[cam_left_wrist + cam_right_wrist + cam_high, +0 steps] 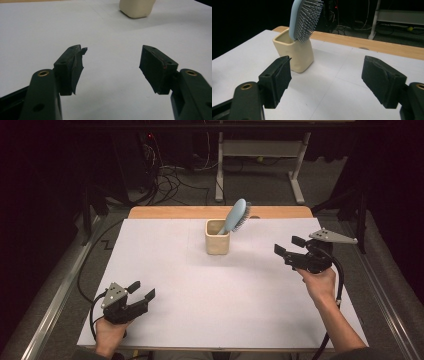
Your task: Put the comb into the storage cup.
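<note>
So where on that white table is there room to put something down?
Nearly everywhere. The white sheet lies bare between the left gripper and the right gripper, and all along its left side. The one crowded spot is at the far middle, where the cream cup holds the blue hairbrush.

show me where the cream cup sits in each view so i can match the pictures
High view: the cream cup stands at the centre, toward the table's far edge, with the blue hairbrush leaning out of it.
Left gripper view: its base is at the top edge, right of centre.
Right gripper view: upper left.
Shared landmark: the white table sheet.
</note>
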